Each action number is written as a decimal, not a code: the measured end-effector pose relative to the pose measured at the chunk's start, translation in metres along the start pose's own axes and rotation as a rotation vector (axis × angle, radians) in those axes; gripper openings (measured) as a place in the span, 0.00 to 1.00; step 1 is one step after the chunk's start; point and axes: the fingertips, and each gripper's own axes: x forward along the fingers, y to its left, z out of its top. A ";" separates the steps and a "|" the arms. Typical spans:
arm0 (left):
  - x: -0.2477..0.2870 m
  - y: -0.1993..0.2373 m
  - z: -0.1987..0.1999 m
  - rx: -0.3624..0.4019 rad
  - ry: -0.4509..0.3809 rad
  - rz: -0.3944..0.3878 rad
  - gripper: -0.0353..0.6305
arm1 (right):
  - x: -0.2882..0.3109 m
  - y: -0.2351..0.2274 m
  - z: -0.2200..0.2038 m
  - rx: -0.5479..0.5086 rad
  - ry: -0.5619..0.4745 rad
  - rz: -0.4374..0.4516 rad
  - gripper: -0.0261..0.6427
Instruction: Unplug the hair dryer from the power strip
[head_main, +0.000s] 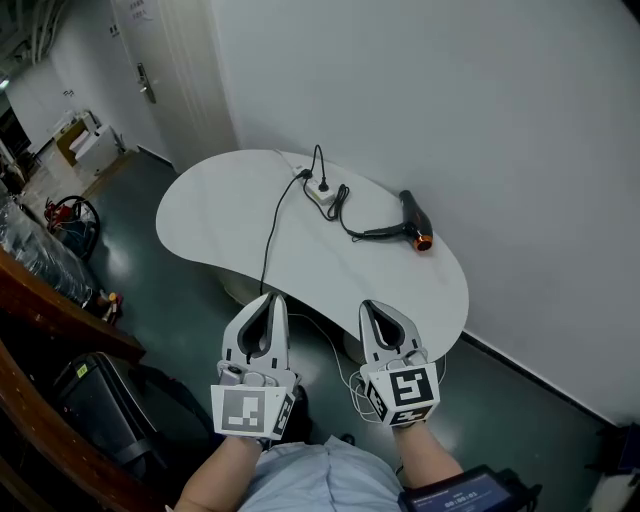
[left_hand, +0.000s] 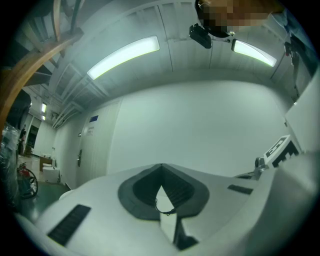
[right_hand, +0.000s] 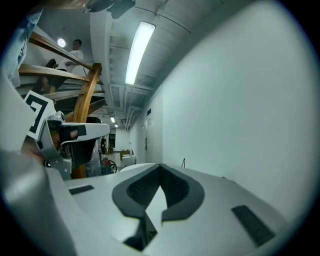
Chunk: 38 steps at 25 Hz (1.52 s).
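My left tongs (head_main: 268, 300) and right tongs (head_main: 374, 306) are both pinched closed, empty. The matte black hair dryer (head_main: 412, 222) lies on the smooth, white, bean-shaped table (head_main: 215, 215), plugged into the white power strip (head_main: 322, 195).

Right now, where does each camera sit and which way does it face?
Head view: on the head, steeply down at table, dryer, strip; left gripper, right gripper, forearms show.
Left gripper view: on that gripper, level toward the wall; its shut fingers, right gripper beside.
Right gripper view: likewise; its shut fingers, left gripper beside.
All share the table.
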 end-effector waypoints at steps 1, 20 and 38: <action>0.010 0.006 -0.001 0.002 0.000 -0.006 0.05 | 0.012 -0.002 0.002 0.003 -0.001 -0.001 0.04; 0.113 0.101 -0.014 -0.018 -0.035 -0.104 0.05 | 0.149 -0.009 0.032 -0.028 -0.020 -0.083 0.04; 0.206 0.113 -0.033 0.033 0.001 -0.143 0.05 | 0.229 -0.071 0.043 -0.009 -0.047 -0.103 0.04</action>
